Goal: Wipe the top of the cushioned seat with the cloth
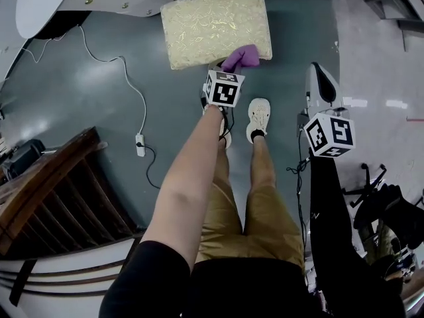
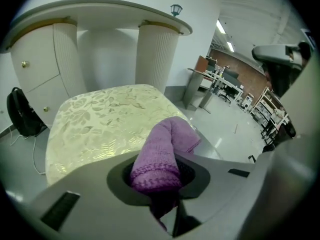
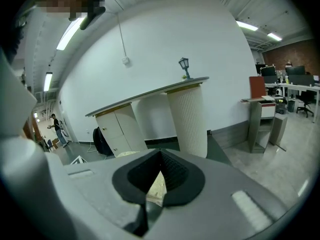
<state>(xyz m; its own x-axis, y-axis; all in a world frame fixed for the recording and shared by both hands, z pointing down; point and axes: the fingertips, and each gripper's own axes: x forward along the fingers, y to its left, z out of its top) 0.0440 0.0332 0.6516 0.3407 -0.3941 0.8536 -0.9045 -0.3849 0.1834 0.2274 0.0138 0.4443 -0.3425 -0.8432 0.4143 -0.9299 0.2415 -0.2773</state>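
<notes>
Where the purple cloth (image 2: 167, 151) is bunched at the near right corner of the cushioned seat (image 1: 212, 25), it runs back into the left gripper (image 2: 162, 184), whose jaws are clamped on its folded end, though contact between cloth and seat top cannot be made out. The seat, covered in pale gold leaf-patterned fabric, stands on the grey-green floor (image 1: 99, 91) just ahead of the person's shoes. Well off to the right, the right gripper (image 3: 155, 184) hangs beside the person's leg with its jaws together on nothing.
</notes>
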